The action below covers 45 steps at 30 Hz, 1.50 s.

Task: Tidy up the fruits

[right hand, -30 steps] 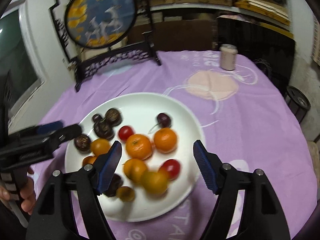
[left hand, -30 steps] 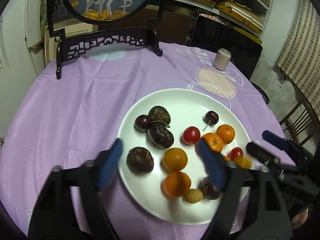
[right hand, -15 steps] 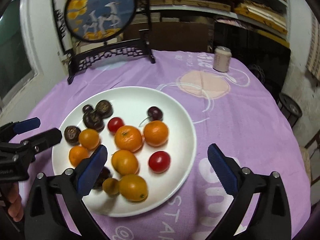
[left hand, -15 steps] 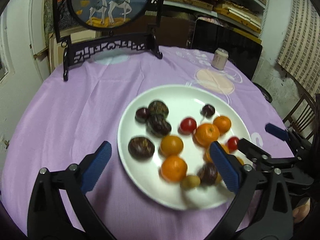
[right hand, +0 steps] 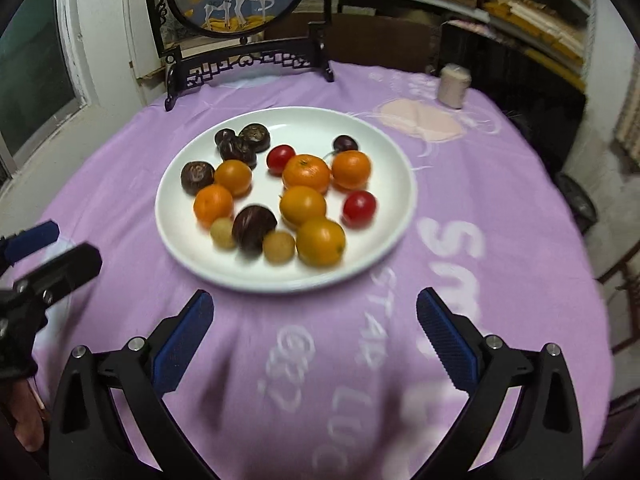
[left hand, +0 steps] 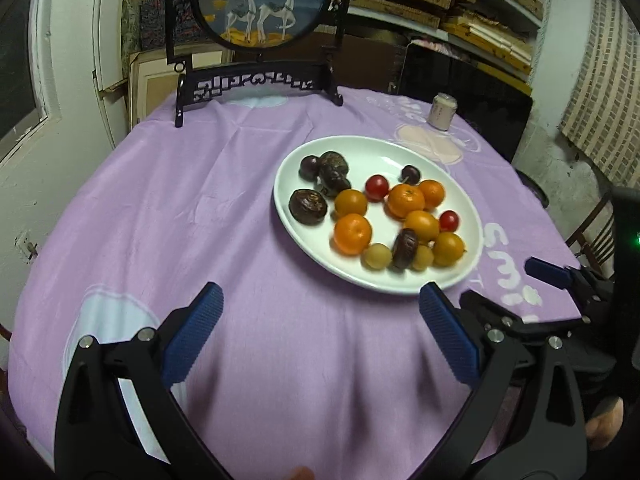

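Note:
A white plate (left hand: pixel 304 148) (right hand: pixel 396 168) on the purple tablecloth holds several fruits: oranges (left hand: pixel 405 201) (right hand: pixel 306 174), red cherry tomatoes (left hand: pixel 376 187) (right hand: pixel 359 208), dark wrinkled passion fruits (left hand: pixel 308 206) (right hand: pixel 253 226), small yellow longans (left hand: pixel 377 256) (right hand: pixel 279 246) and dark cherries (left hand: pixel 411 174) (right hand: pixel 345 143). My left gripper (left hand: pixel 320 336) is open and empty, near the table's front edge, short of the plate. My right gripper (right hand: pixel 314 332) is open and empty, just short of the plate's near rim. Each gripper shows in the other's view, the right one (left hand: pixel 516 292) and the left one (right hand: pixel 48 252).
A black carved stand with a round deer painting (left hand: pixel 264 12) (right hand: pixel 236 4) stands at the far side of the table. A small pale can (left hand: pixel 441 111) (right hand: pixel 454 84) sits at the back right. Shelves, a chair and walls surround the round table.
Both grippers have pulled back from over the plate toward the table's near edge and opened wider. The fruits now lie beyond the fingertips instead of between them.

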{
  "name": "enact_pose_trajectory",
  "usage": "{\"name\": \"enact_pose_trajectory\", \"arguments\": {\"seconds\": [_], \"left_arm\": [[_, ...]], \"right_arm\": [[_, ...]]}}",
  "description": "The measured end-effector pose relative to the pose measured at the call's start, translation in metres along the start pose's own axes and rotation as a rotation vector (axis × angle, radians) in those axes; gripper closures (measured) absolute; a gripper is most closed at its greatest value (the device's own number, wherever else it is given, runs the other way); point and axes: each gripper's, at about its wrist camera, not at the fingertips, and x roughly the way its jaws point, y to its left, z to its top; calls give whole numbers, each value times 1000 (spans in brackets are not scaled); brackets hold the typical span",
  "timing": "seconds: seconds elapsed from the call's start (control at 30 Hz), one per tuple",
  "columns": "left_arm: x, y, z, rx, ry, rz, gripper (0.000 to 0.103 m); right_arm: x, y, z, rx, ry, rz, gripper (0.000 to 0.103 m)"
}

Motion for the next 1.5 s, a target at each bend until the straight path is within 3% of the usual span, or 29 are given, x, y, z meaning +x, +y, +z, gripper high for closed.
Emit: {"name": "enact_pose_trajectory", "arguments": {"seconds": [0.13,0.37,1.5], "left_arm": [[-18,-9,-11,22,-14,-8,3],[-32,-21,-18,63,-32,-12,2],[-33,-27,-20,89,-29,-15,2]], "right_arm": [[-23,-1,-19,29,19,11,1],[-26,-7,-37,70,50,16,1],[-35,-3,-36,62,23,34,1]]}}
